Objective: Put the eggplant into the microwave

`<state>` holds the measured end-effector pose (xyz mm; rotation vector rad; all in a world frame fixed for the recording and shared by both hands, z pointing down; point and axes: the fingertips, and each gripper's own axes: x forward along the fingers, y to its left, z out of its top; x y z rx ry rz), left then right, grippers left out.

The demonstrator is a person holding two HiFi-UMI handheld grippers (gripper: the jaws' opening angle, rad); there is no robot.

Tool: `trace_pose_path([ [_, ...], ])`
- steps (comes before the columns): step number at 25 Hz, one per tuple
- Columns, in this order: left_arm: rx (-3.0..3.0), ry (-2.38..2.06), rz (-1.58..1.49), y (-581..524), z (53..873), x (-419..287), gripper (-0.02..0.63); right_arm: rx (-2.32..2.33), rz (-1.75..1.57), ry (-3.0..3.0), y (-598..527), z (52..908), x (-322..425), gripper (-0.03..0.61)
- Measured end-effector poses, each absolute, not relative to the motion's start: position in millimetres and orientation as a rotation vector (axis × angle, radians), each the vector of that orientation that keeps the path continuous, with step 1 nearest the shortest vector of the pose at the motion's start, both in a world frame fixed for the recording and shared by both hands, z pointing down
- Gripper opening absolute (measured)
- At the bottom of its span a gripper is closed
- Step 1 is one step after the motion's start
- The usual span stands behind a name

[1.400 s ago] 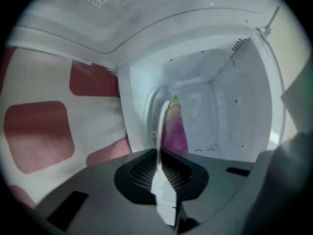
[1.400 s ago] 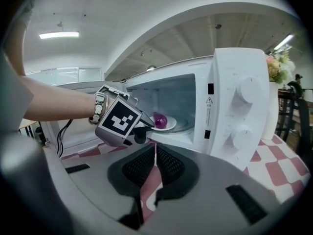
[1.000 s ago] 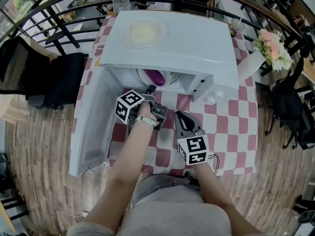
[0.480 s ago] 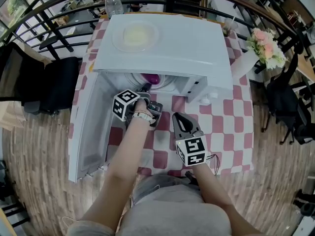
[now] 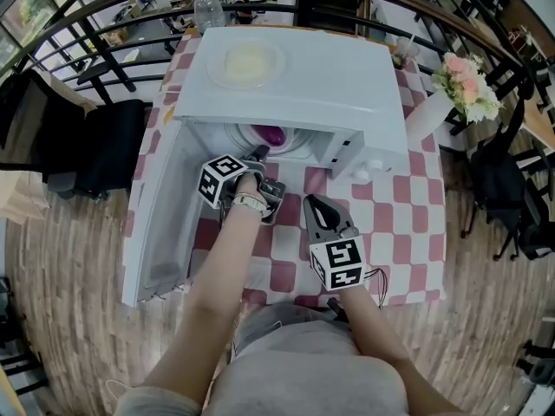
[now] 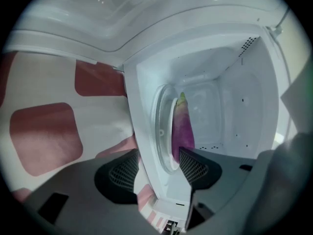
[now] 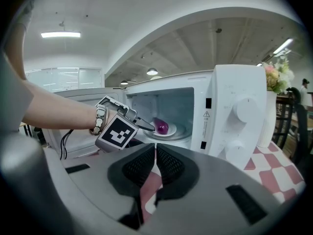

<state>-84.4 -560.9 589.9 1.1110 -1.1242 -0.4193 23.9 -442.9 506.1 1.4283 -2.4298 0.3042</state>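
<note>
Inside the microwave (image 5: 295,85), the eggplant (image 6: 182,129) rests on the turntable (image 6: 161,114), so the left hand-held gripper (image 6: 161,169) is opening its jaws to let go, while the right hand-held gripper (image 7: 155,166) idles closed outside.

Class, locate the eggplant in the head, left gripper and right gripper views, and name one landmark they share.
Head view: eggplant upper centre, inside the open microwave.
Left gripper view: eggplant just right of centre, on the glass plate.
Right gripper view: eggplant centre, small, on that plate.
Shared landmark: the microwave's cavity.
</note>
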Motion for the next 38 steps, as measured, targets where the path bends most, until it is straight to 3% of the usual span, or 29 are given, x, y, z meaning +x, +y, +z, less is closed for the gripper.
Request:
trace_pose_path([
  [6, 1.235, -1.083, -0.476, -548.9, 558.1, -78.9, 0.324, 1.438, 0.250, -2.458, -430.8, 484.7, 29.0, 0.034],
  [10, 1.297, -1.061, -0.485, -533.8, 540.4, -72.3, 0.326, 1.450, 0.240, -2.477, -422.9, 472.7, 33.1, 0.034],
  [18, 1.410, -1.135, -0.504, -501.5, 507.4, -69.5, 0.014, 1.439, 0.188, -2.517, -405.6, 448.0, 39.6, 0.034],
  [38, 2.043, -1.163, -0.344, -448.0, 421.0, -28.5, 0.002, 1.387, 0.141, -2.657, -386.3, 408.4, 40.3, 0.024],
])
